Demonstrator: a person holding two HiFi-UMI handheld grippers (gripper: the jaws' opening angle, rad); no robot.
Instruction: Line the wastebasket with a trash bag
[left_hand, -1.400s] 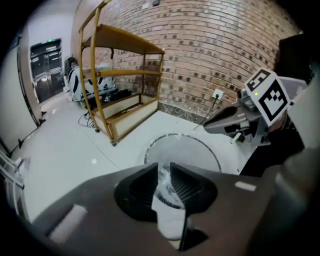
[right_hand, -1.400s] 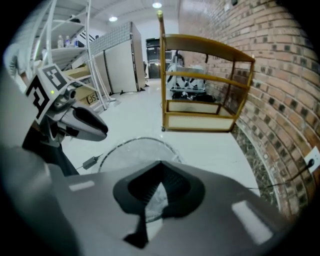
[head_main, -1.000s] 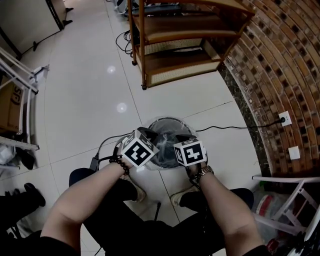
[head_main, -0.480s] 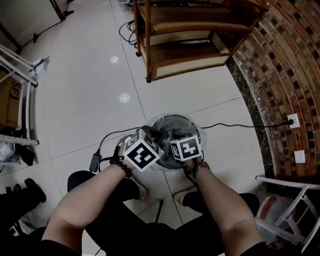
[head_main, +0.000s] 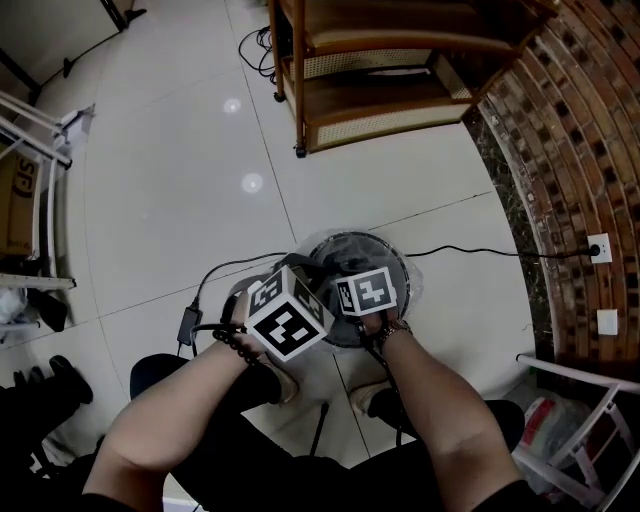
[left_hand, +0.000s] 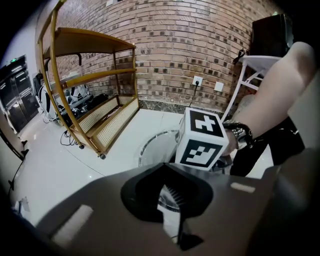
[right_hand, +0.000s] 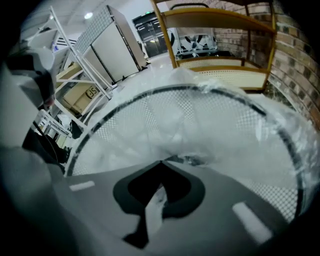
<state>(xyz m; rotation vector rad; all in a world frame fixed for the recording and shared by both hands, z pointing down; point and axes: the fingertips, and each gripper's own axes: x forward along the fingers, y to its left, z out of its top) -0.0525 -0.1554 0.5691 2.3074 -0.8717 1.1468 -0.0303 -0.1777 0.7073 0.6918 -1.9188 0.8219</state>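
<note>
A round black mesh wastebasket (head_main: 350, 237) stands on the white floor between the person's feet. A clear trash bag (head_main: 411, 282) lies in it and spills over the rim. My left gripper (left_hand: 172, 210) is shut beside the basket's left rim (left_hand: 150, 144); I cannot make out film in its jaws. Its marker cube (head_main: 288, 320) hides the near-left rim. My right gripper (right_hand: 155, 205) is shut on a strip of the trash bag (right_hand: 200, 130) at the near rim, low against the mesh wall (right_hand: 240, 120). Its cube (head_main: 365, 292) sits over the basket's near edge.
A wooden shelf unit (head_main: 370, 60) stands beyond the basket. A brick wall (head_main: 580, 150) with a socket (head_main: 601, 247) curves along the right, and a black cable (head_main: 470, 252) runs from it to the basket. A white rack (head_main: 40, 150) stands left, a white chair frame (head_main: 590, 400) right.
My right gripper has sunk toward the basket's near rim with the bag film in it. The left gripper has barely moved.
</note>
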